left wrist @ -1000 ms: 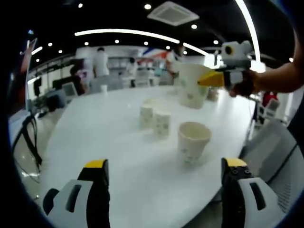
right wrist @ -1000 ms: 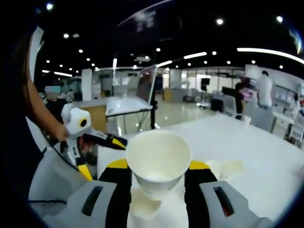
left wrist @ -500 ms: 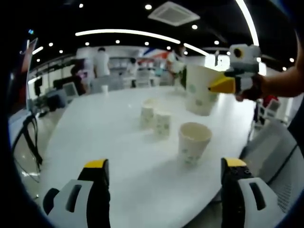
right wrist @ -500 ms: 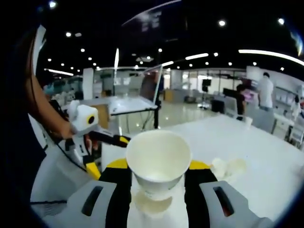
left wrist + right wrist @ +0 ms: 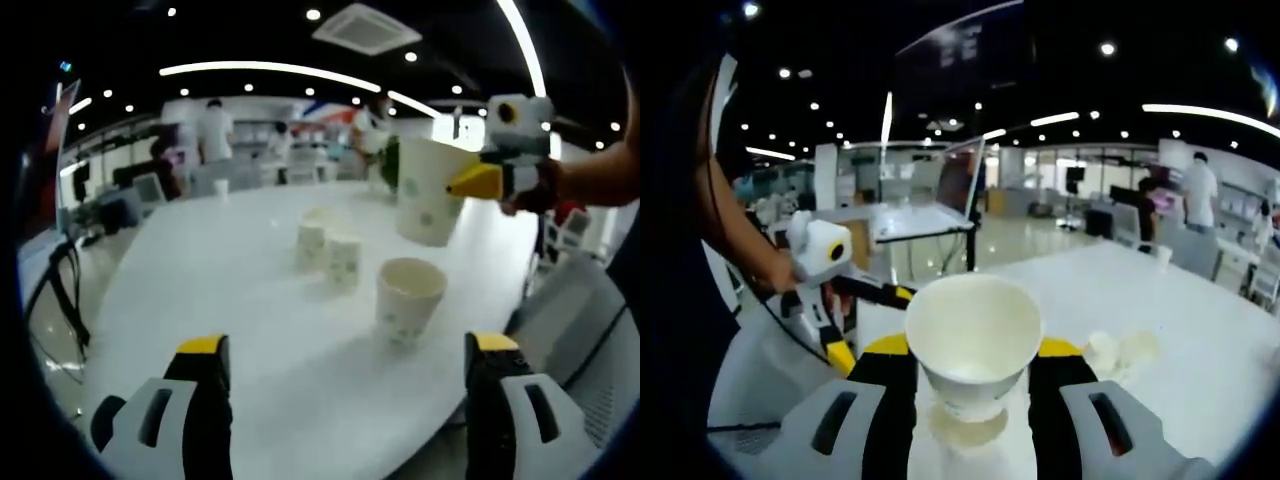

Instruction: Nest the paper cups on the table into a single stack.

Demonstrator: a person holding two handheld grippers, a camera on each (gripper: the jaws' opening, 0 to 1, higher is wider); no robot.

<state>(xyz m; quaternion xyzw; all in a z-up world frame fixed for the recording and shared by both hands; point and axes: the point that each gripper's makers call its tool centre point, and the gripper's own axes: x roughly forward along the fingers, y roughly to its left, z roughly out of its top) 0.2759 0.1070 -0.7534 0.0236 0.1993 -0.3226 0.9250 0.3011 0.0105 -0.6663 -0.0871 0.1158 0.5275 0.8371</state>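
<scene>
Held cup (image 5: 428, 191) nearer — now above table cup (image 5: 406, 299).

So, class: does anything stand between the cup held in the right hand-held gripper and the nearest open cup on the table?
Nothing visible does. The held cup in the right hand-held gripper hangs above and slightly beyond the open cup, with only air between them.

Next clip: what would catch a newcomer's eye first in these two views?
The white paper cup clamped upright between the right gripper's yellow-tipped jaws, held in the air above the round white table. In the left gripper view it hangs beyond a lone white paper cup with faint green print, with two smaller patterned paper cups standing farther back. The left gripper is open and empty.
</scene>
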